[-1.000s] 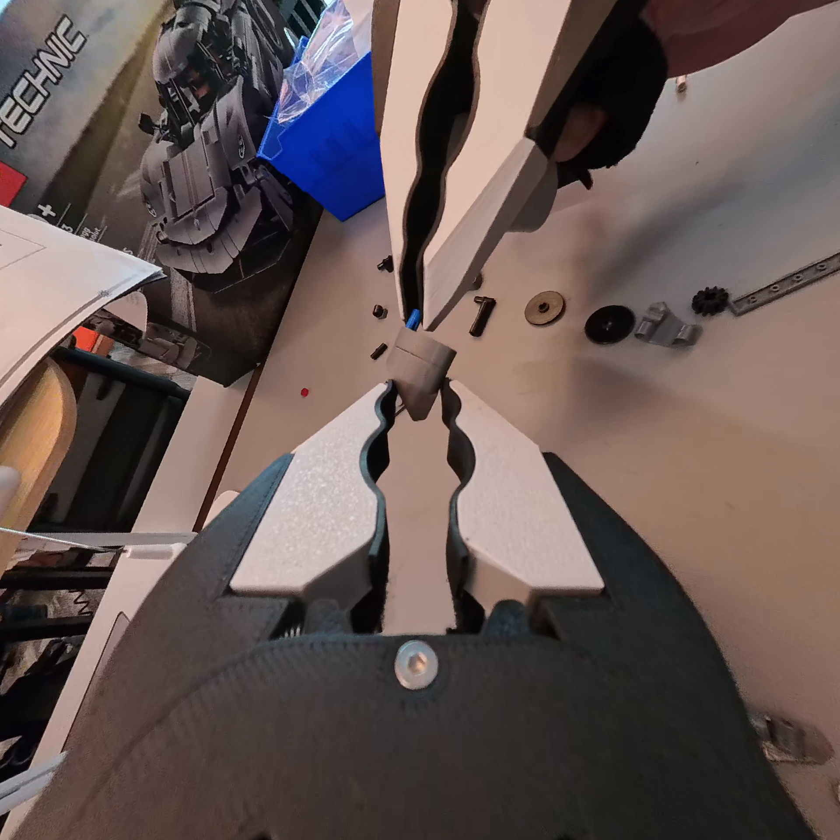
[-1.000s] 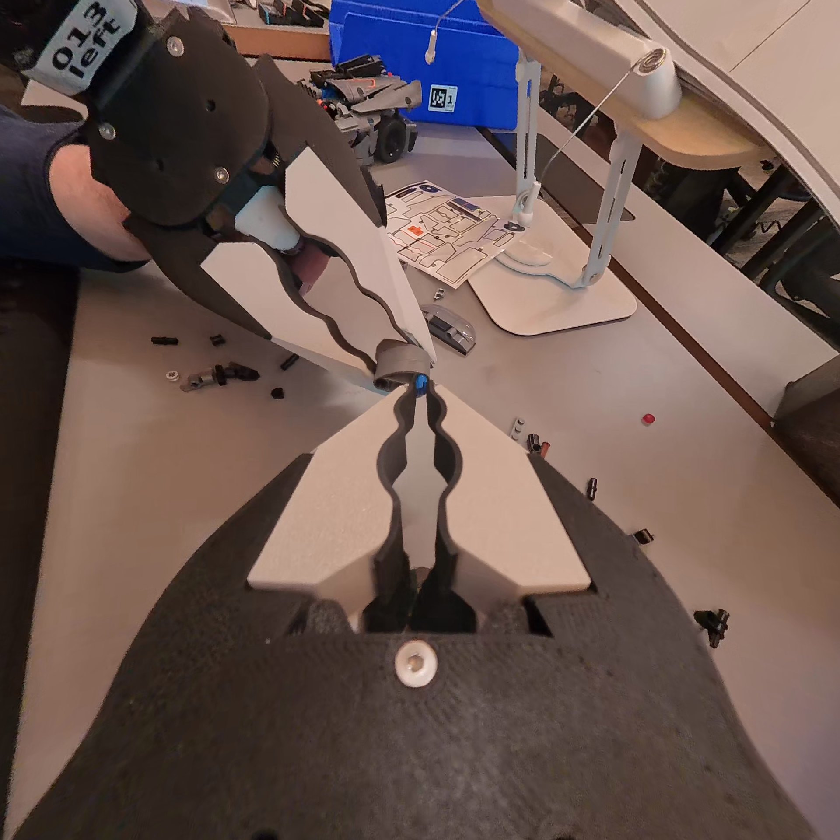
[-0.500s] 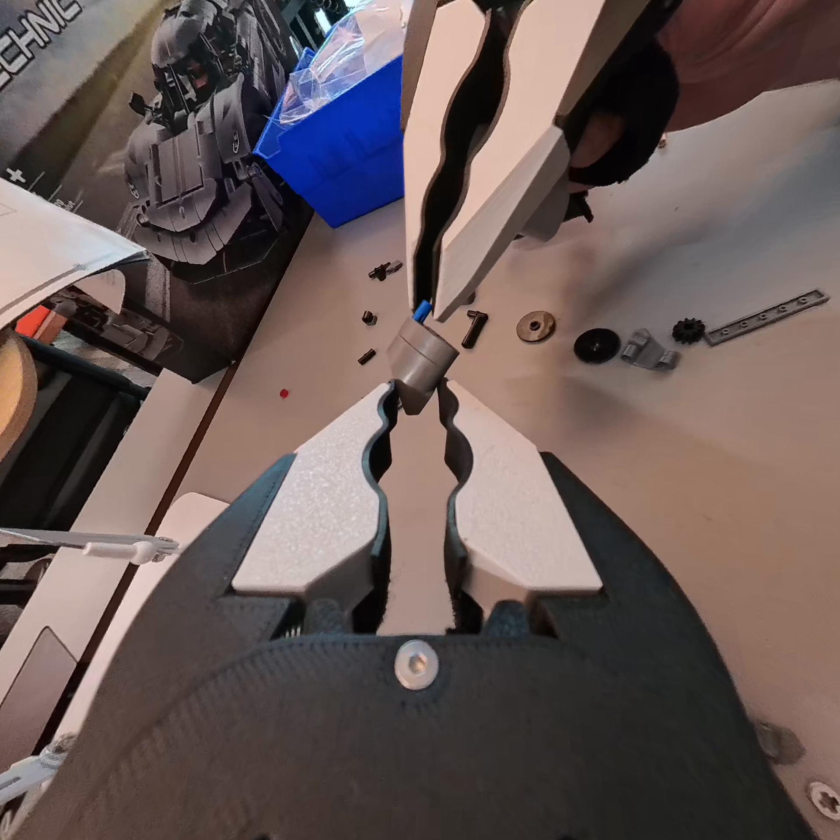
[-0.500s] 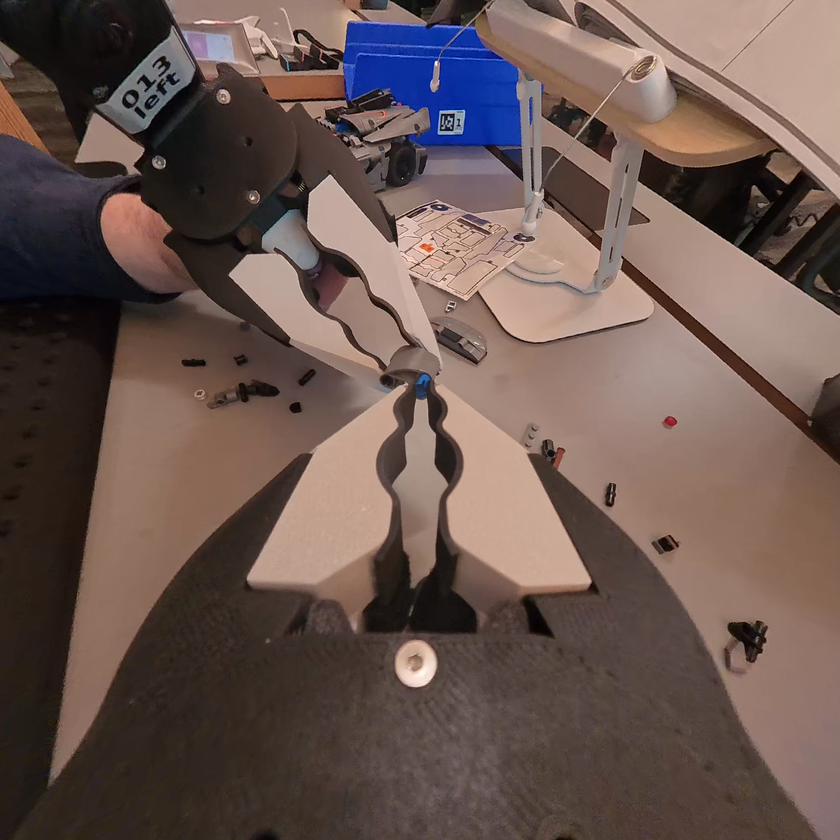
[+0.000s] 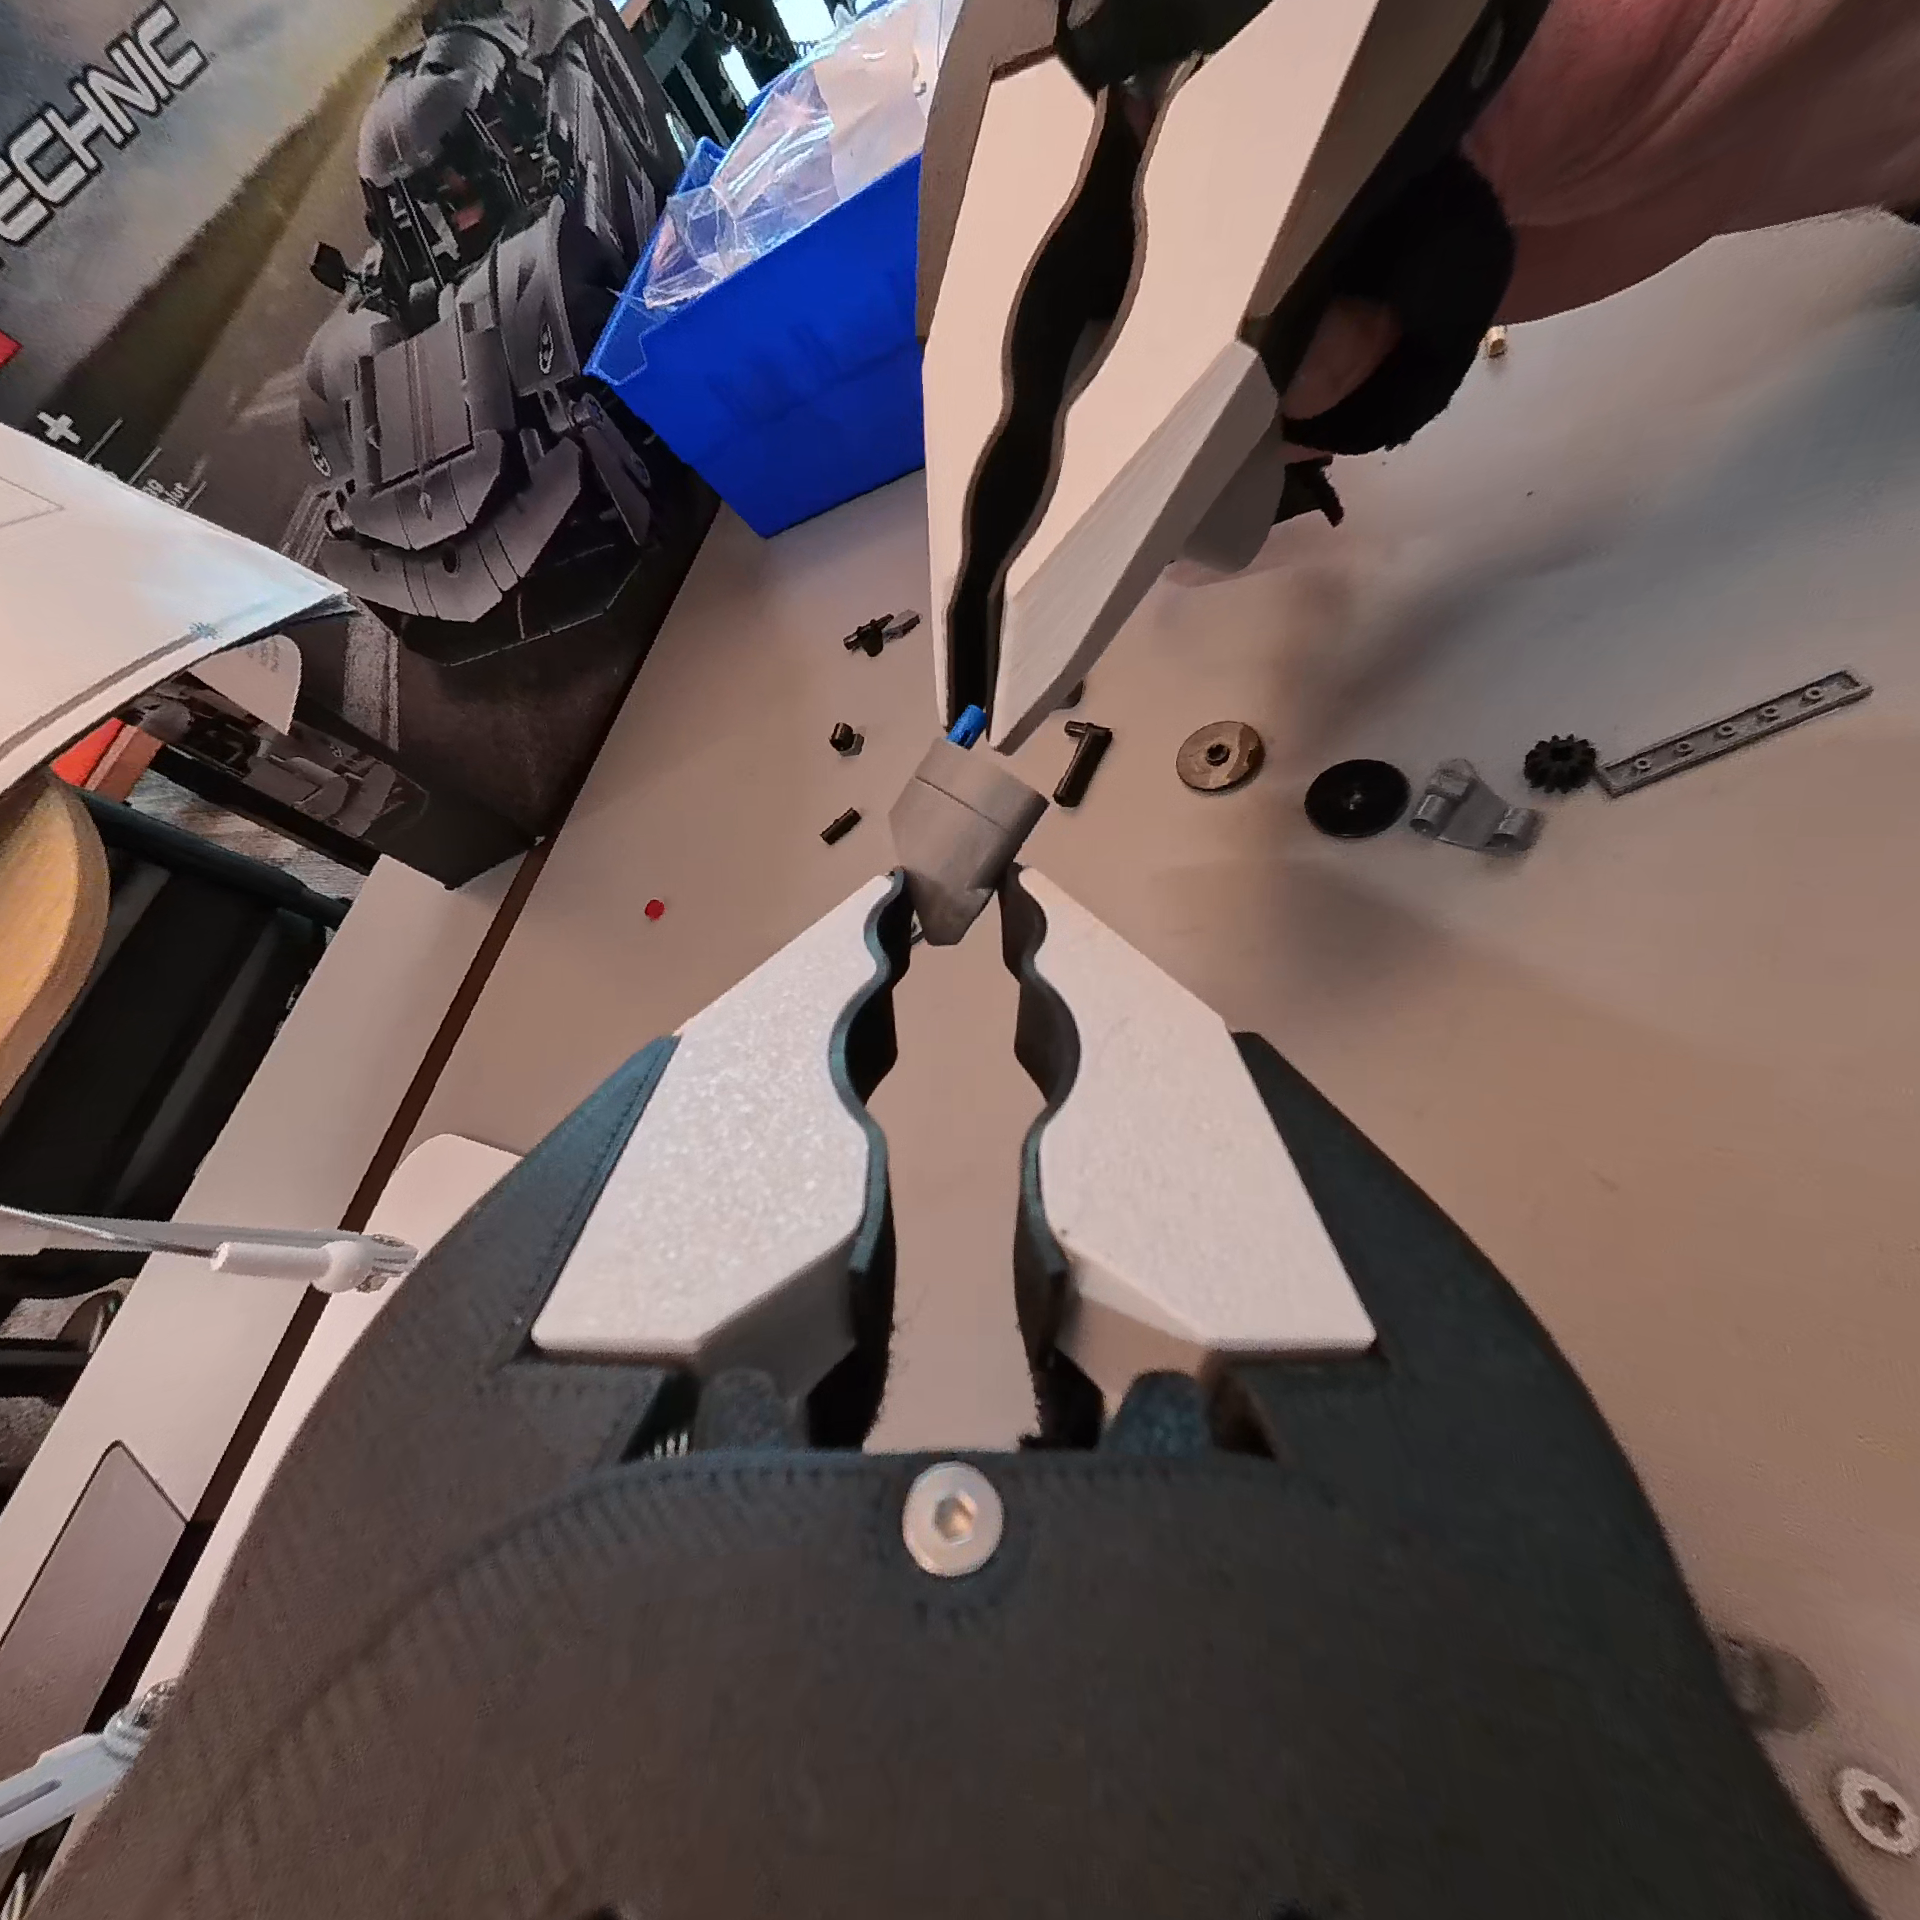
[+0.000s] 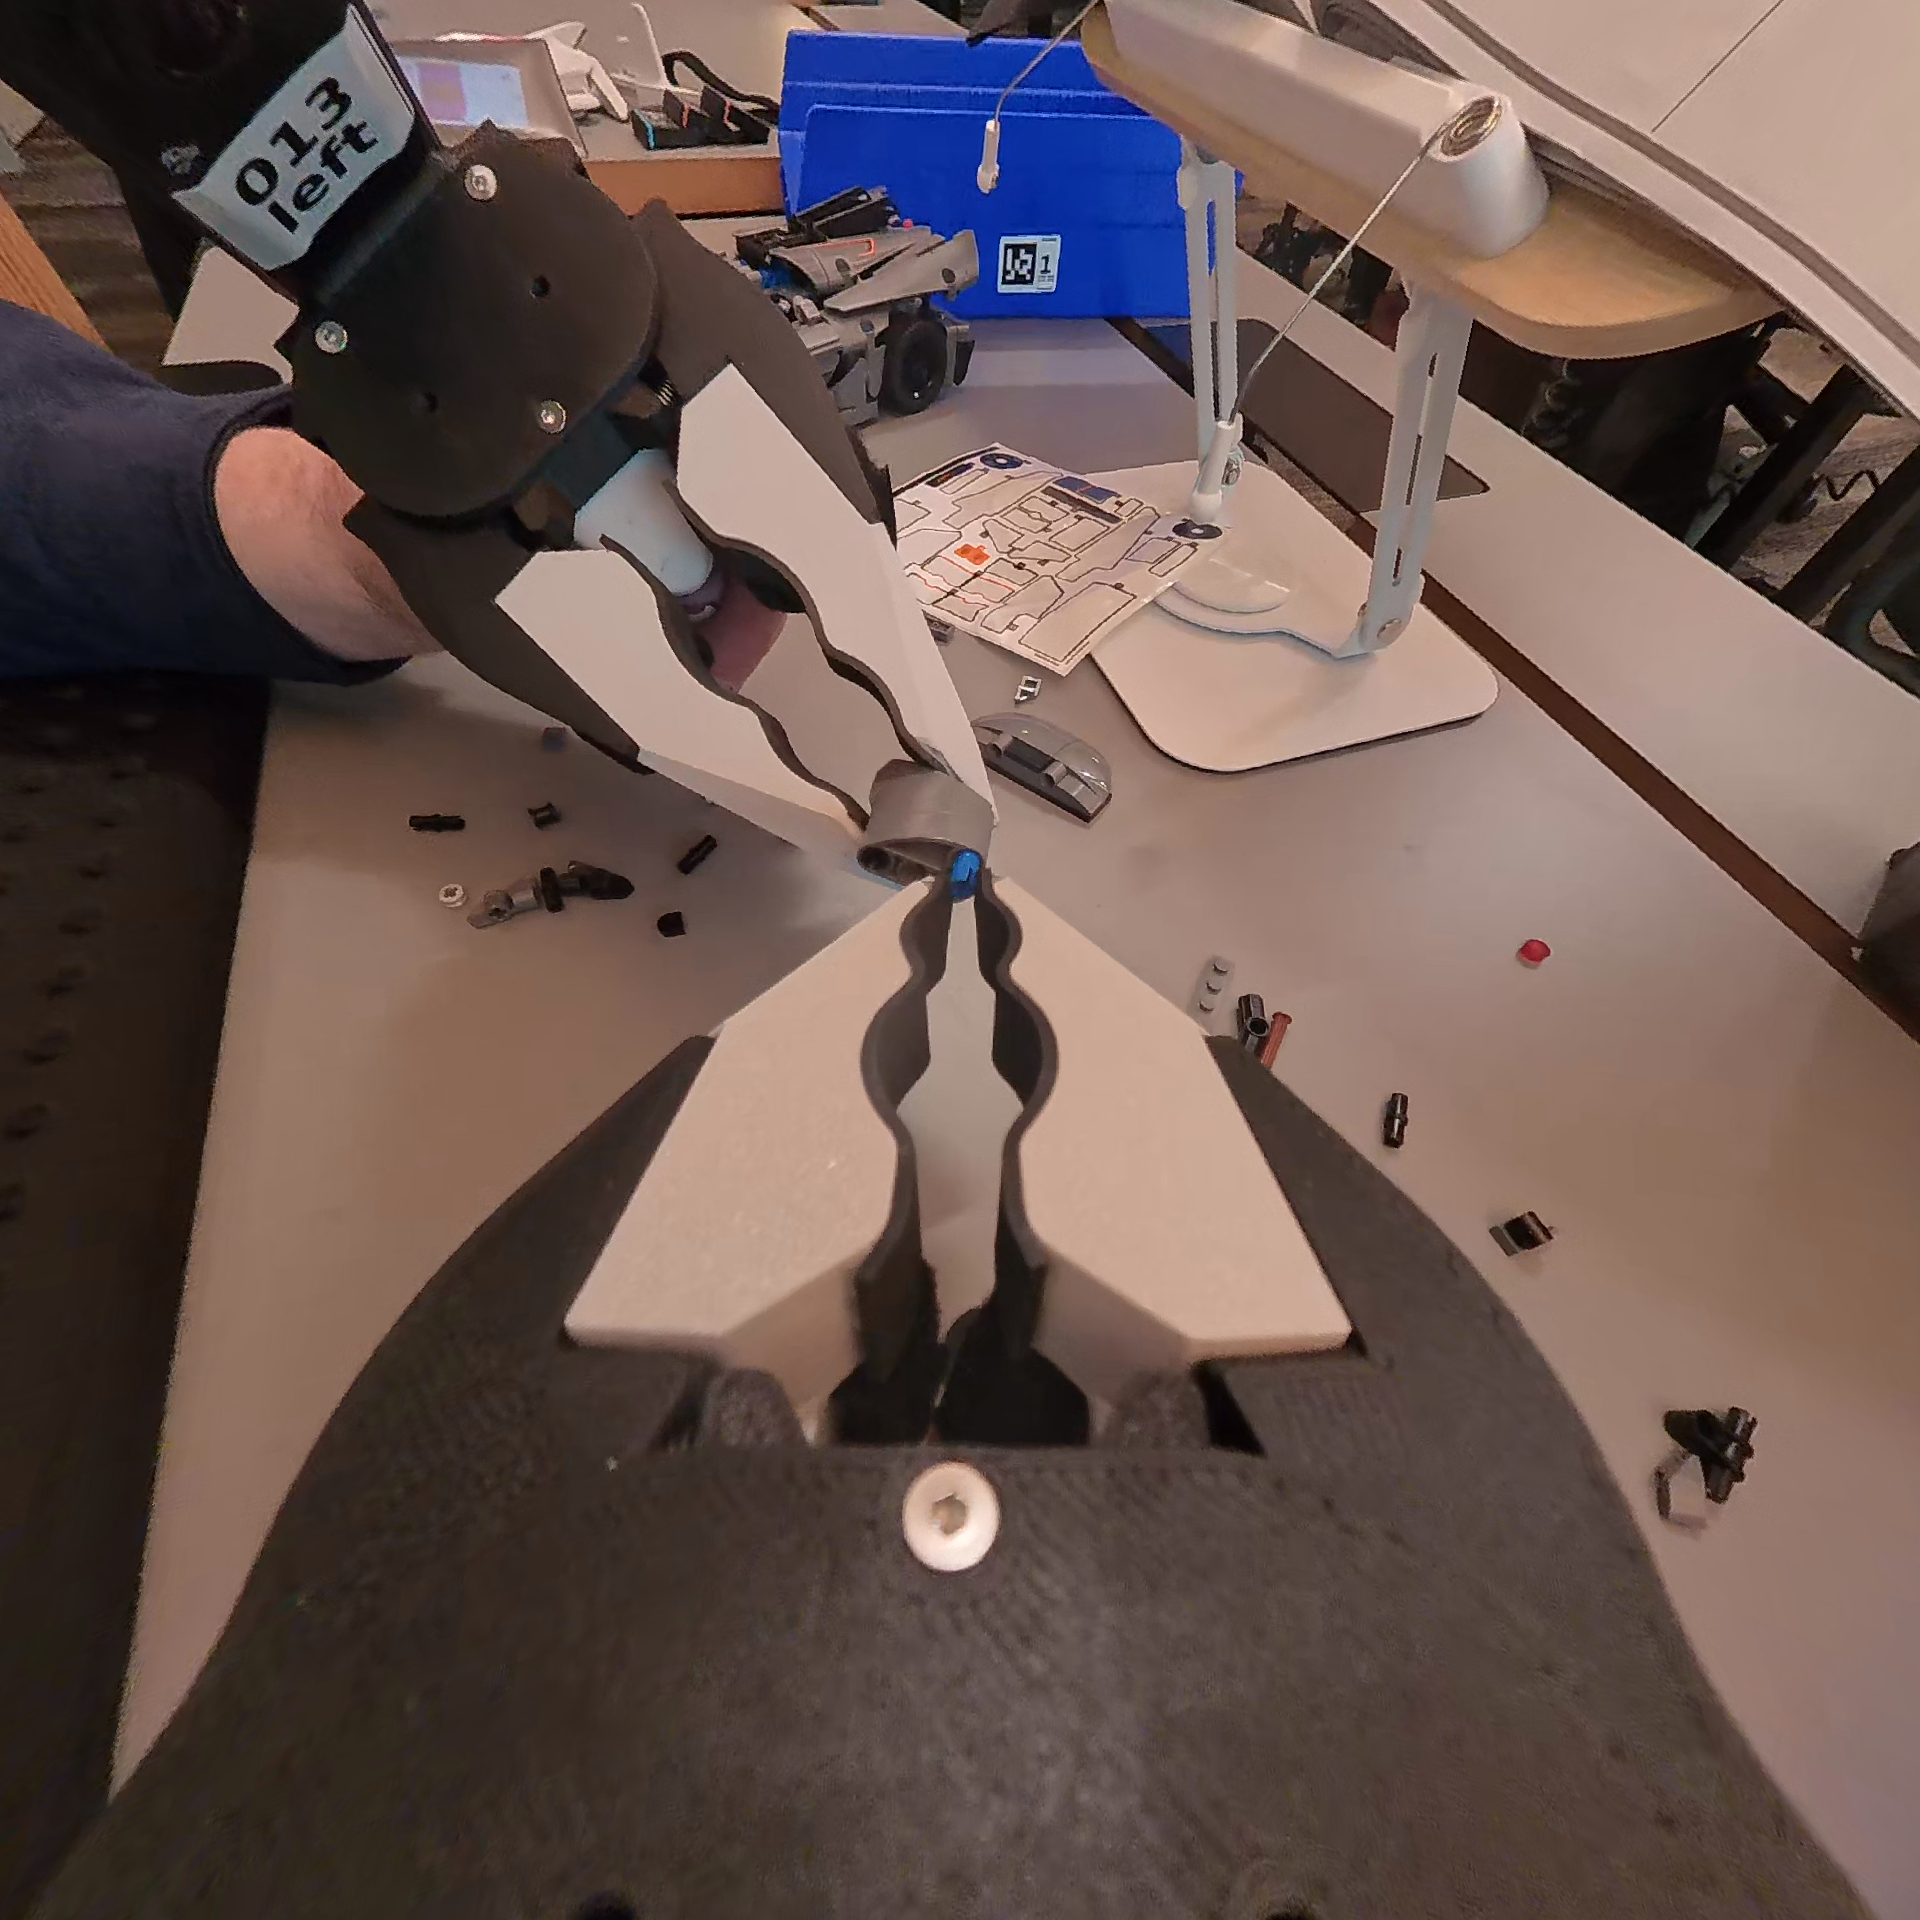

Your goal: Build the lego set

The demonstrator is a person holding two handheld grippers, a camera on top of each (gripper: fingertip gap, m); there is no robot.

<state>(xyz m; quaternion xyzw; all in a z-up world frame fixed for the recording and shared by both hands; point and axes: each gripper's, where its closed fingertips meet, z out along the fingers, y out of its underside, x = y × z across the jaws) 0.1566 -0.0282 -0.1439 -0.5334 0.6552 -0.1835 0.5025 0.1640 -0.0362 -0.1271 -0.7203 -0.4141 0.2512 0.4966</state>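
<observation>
One view only — sticker sheet [image 6: 1039, 561]

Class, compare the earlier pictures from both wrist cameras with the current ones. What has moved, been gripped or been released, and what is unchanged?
Little changed. The left gripper keeps the grey connector pinched and the right gripper keeps the blue pin pressed at its hole. Both drifted slightly together over the table; nothing was taken or released, and the loose parts lie as before.
</observation>
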